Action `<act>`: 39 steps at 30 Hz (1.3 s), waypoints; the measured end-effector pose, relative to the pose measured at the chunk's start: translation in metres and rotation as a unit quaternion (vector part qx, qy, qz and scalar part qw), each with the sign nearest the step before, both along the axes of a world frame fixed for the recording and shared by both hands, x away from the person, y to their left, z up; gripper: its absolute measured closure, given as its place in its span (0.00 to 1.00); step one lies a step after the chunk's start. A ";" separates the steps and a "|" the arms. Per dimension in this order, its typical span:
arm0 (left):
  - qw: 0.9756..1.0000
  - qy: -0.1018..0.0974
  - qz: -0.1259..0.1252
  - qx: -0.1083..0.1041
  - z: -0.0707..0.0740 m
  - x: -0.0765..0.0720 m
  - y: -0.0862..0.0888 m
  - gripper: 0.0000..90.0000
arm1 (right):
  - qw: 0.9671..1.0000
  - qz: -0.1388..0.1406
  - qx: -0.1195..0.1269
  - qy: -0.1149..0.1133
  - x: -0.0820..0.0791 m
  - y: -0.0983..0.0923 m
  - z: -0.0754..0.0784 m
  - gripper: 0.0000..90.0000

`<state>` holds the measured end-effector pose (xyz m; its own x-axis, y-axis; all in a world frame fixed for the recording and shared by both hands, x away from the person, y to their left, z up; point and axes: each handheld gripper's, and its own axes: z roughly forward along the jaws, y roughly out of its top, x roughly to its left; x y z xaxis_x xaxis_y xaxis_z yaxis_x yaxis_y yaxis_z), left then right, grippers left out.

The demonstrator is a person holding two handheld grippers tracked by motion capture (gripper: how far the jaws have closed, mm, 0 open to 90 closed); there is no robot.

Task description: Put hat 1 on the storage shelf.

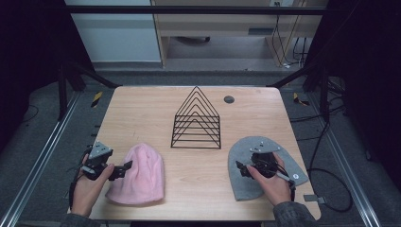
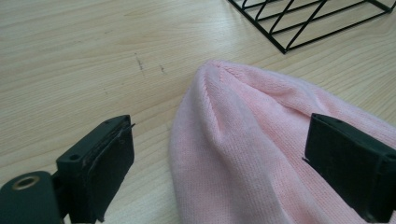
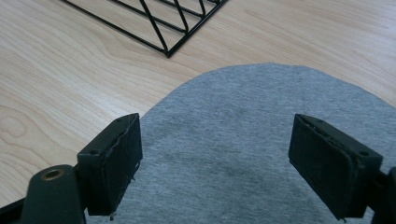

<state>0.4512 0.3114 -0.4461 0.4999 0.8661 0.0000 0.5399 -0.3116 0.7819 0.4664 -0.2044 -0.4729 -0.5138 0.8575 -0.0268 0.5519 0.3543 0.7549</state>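
Two knit caps lie flat on the wooden table (image 1: 142, 113). The pink beanie (image 1: 139, 175) rests at the near left; the grey beanie (image 1: 246, 170) rests at the near right, partly under the person's right hand.

The left gripper (image 1: 124, 169) sits at the left edge of the pink beanie. Its jaws are spread, one over bare wood and one over the knit, and pinch nothing. The right gripper (image 1: 242, 169) hovers over the grey beanie with jaws spread wide and nothing between the pads. Whether either gripper touches the fabric cannot be read with certainty from the high view.

Handling: both caps are judged light, soft and limp. They will fold and sag when lifted, and a flat layer offers little for the pads to bite. The pink knit shows a raised fold near its crown in the left gripper view (image 2: 219, 107); a pinch there or at the brim edge is the likely best hold. The grey cap lies smoother, so its rounded edge is the better place.

Surroundings: a black wire rack (image 1: 196, 120) stands just behind and between the caps, apart from both. A small dark round disc (image 1: 229, 99) sits on the table beyond the rack. Nothing lies between the grippers and the caps.
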 end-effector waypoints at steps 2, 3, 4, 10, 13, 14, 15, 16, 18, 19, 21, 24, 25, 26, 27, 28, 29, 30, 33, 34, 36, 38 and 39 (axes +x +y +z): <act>1.000 0.011 -0.009 -0.001 0.003 0.001 -0.001 0.09 | 1.000 -0.001 -0.003 0.000 0.000 0.000 0.000 0.20; 1.000 0.014 -0.013 -0.003 0.004 0.003 -0.002 0.09 | 1.000 -0.001 -0.007 0.001 0.000 0.000 -0.001 0.20; 1.000 0.022 -0.021 0.005 0.005 0.005 -0.004 0.09 | 1.000 -0.002 -0.007 0.003 0.000 0.000 -0.002 0.20; 0.996 0.057 -0.048 0.048 0.026 0.032 -0.018 0.10 | 1.000 0.008 -0.009 0.015 0.001 0.003 -0.004 0.16; 0.994 0.071 -0.058 0.057 0.036 0.049 -0.025 0.10 | 1.000 0.011 -0.016 0.018 0.000 0.004 -0.006 0.14; 0.993 0.082 -0.062 0.055 0.039 0.054 -0.027 0.10 | 1.000 0.012 -0.014 0.018 -0.001 0.004 -0.006 0.14; 0.992 0.086 -0.065 0.059 0.042 0.061 -0.029 0.10 | 1.000 0.013 -0.013 0.015 -0.002 0.004 -0.005 0.14; 0.991 0.091 -0.068 0.066 0.044 0.065 -0.030 0.11 | 1.000 0.014 -0.013 0.012 -0.003 0.005 -0.004 0.15; 0.990 0.100 -0.071 0.077 0.046 0.073 -0.032 0.14 | 1.000 0.017 -0.014 0.008 -0.004 0.006 -0.003 0.16; 0.988 0.109 -0.073 0.080 0.047 0.078 -0.034 0.14 | 1.000 0.018 -0.012 0.006 -0.004 0.006 -0.002 0.16; 0.986 0.119 -0.078 0.092 0.048 0.085 -0.037 0.18 | 1.000 0.019 -0.014 0.007 -0.005 0.007 -0.002 0.17; 0.983 0.129 -0.077 0.106 0.045 0.095 -0.041 0.24 | 1.000 0.021 -0.019 0.007 -0.004 0.008 -0.003 0.18; 0.982 0.139 -0.079 0.104 0.042 0.098 -0.041 0.26 | 1.000 0.022 -0.018 0.008 -0.004 0.008 -0.003 0.18; 0.980 0.146 -0.080 0.105 0.038 0.101 -0.041 0.28 | 1.000 0.022 -0.018 0.008 -0.004 0.009 -0.003 0.18; 0.979 0.151 -0.082 0.108 0.035 0.103 -0.040 0.31 | 0.999 0.024 -0.022 0.006 -0.004 0.009 -0.002 0.19; 0.977 0.162 -0.082 0.108 0.030 0.106 -0.040 0.34 | 0.999 0.025 -0.024 0.007 -0.005 0.010 -0.002 0.19; 0.977 0.165 -0.080 0.107 0.027 0.107 -0.039 0.35 | 0.999 0.026 -0.025 0.006 -0.005 0.010 -0.002 0.19; 0.978 0.168 -0.078 0.101 0.023 0.109 -0.038 0.37 | 0.999 0.025 -0.025 0.008 -0.005 0.011 -0.002 0.19; 0.975 0.183 -0.081 0.099 0.012 0.111 -0.038 0.40 | 0.999 0.029 -0.032 0.009 -0.005 0.011 -0.003 0.19; 0.974 0.187 -0.084 0.098 0.009 0.111 -0.038 0.40 | 0.999 0.029 -0.032 0.010 -0.005 0.011 -0.003 0.19; 0.972 0.189 -0.089 0.104 0.005 0.110 -0.039 0.43 | 0.999 0.032 -0.033 0.009 -0.004 0.012 -0.003 0.19; 0.971 0.196 -0.089 0.108 0.001 0.109 -0.039 0.44 | 0.999 0.034 -0.032 0.011 -0.004 0.012 -0.003 0.19; 0.971 0.199 -0.088 0.104 0.000 0.109 -0.038 0.46 | 0.999 0.034 -0.034 0.012 -0.005 0.012 -0.003 0.19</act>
